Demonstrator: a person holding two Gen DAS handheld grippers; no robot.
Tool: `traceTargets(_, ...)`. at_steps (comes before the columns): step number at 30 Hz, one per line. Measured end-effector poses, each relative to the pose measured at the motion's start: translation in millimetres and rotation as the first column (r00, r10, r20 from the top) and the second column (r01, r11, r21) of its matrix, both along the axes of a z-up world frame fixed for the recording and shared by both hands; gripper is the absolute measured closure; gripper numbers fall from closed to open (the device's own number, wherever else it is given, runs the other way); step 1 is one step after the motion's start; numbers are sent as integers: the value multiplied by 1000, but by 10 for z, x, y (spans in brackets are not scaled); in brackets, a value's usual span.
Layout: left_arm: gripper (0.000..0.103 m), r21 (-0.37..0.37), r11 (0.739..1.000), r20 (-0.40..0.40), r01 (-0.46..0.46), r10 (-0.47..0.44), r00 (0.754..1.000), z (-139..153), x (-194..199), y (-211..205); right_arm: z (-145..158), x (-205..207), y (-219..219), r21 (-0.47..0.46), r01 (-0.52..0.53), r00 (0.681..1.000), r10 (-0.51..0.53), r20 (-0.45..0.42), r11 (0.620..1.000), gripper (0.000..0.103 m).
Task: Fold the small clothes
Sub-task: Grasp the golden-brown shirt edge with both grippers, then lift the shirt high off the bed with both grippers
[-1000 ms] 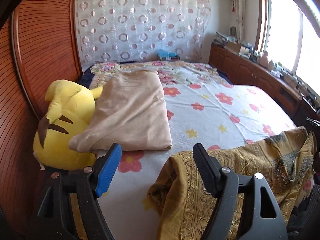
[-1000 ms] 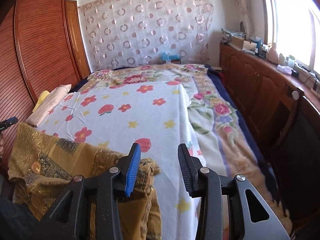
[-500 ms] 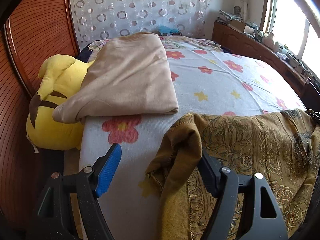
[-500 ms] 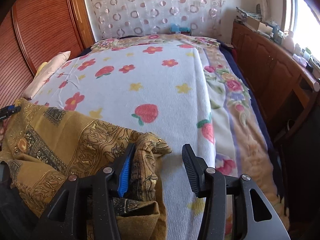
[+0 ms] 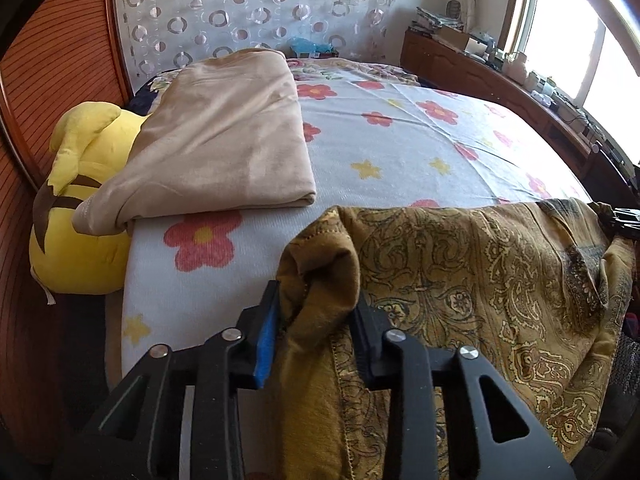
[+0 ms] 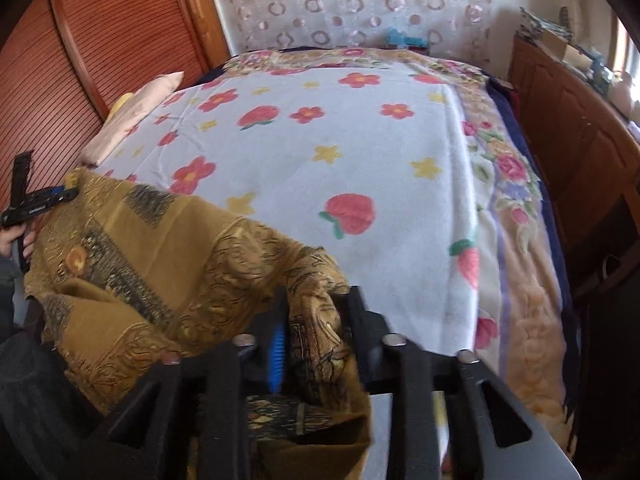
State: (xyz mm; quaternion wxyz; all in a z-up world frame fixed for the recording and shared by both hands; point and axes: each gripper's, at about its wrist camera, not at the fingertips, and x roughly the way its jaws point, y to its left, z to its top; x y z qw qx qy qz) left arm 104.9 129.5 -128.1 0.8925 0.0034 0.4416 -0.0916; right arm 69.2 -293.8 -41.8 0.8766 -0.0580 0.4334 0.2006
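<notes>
A mustard-yellow garment with a dark paisley pattern (image 5: 460, 280) lies spread along the near edge of the bed. My left gripper (image 5: 316, 296) has its jaws closing, and the pads pinch the garment's bunched left corner. In the right wrist view the same garment (image 6: 160, 240) stretches away to the left. My right gripper (image 6: 320, 296) is also closing, with the garment's right corner gathered tight between its pads. The left gripper (image 6: 36, 204) shows there at the far left edge, with a hand below it.
A folded beige garment (image 5: 232, 140) lies at the bed's left side, partly over a yellow plush toy (image 5: 80, 216). The flowered white bed cover (image 6: 340, 140) stretches beyond. A slatted wooden wardrobe (image 5: 52, 60) stands left, a wooden cabinet (image 6: 580, 140) right.
Both grippers came down onto the garment's two corners and their jaws closed from wide apart onto the cloth. Both views now tilt lower toward the bed.
</notes>
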Motion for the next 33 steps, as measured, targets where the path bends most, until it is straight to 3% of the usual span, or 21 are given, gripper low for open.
traceTargets(1, 88, 4, 1000, 10, 4, -4, 1000, 14, -41, -17, -14, -40, 23, -12, -11, 1000, 11, 8, 1000, 88)
traceTargets(2, 90, -4, 1000, 21, 7, -7, 1000, 35, -91, -28, -12, -70, 40, -19, -14, 1000, 14, 16, 1000, 89)
traceTargets(7, 94, -98, 995, 164, 15, 1, 987, 457, -485, 1, 208, -333, -55, 37, -1, 991, -4, 134, 999, 92)
traceTargets(10, 94, -123, 992, 280, 19, 17, 960, 842, -804, -1, 511, -582, -137, 105, -18, 980, -3, 199, 994, 93)
traceTargets(16, 94, -149, 988, 440, 45, 25, 898, 1434, -1284, -7, 1232, -1031, -140, 81, -48, 939, 17, 343, 996, 93)
traceTargets(21, 94, -156, 986, 554, 50, 45, 831, 2004, -1394, 93, 1841, -1370, -75, 40, -85, 881, 56, 471, 996, 93)
traceTargets(28, 94, -131, 991, 698, 39, 64, 714, 2737, -1510, 215, 2673, -1774, -81, 19, -98, 767, 63, 639, 995, 94)
traceTargets(30, 94, -121, 992, 723, 21, 74, 687, 2886, -1461, 266, 2867, -1862, -79, 13, -101, 736, 66, 674, 995, 94)
traceTargets(33, 94, -121, 993, 733, -1, 90, 674, 3031, -1286, 351, 3024, -1877, -90, 14, -89, 708, 53, 704, 996, 94)
